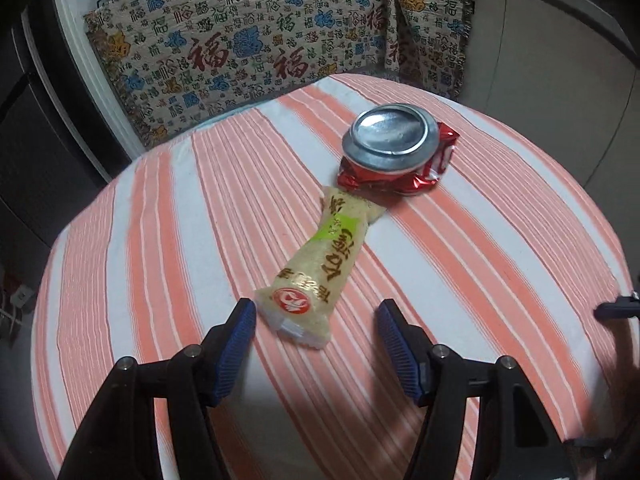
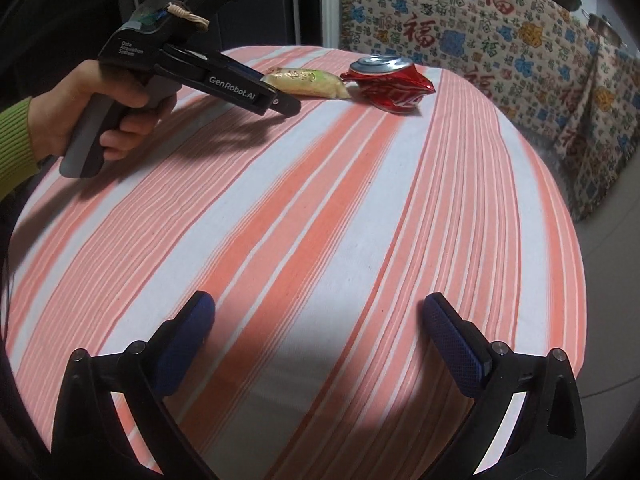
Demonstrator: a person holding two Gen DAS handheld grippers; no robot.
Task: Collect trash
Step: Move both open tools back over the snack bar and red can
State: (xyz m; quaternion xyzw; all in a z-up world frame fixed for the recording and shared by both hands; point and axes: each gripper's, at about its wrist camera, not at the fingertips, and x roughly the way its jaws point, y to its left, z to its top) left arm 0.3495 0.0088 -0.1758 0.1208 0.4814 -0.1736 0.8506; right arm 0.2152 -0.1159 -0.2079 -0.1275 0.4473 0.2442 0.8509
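The left gripper (image 1: 315, 310) has its jaws apart, pointing steeply down at the bench (image 1: 500, 240). Nothing is clamped: the near end of a yellow snack wrapper (image 1: 320, 264) lies between the tips, close against the left blue pad (image 1: 236, 344), while the right pad stands clear of it. From the right wrist view, that same gripper (image 2: 280, 100) is held by a hand (image 2: 120, 100) in a green sleeve (image 2: 14, 148), its tips just over the wrapper's (image 2: 308, 82) near end.

The right gripper (image 2: 320, 308) has its jaws spread wide and empty, over bare striped cloth, well apart from the wrapper.

The wrapper lies flat on the bench's orange-and-white striped cloth, twisted in the middle. Its far end touches a crushed red soda can (image 1: 394, 148), which sits just beyond the wrapper with its silver end turned up and tilted. In the right wrist view the can (image 2: 390, 86) lies just to the right of the wrapper, near the bench's far edge.

Beyond the can, past the bench's edge, hangs a beige patterned cloth (image 1: 240, 48) printed with red, blue and yellow characters.
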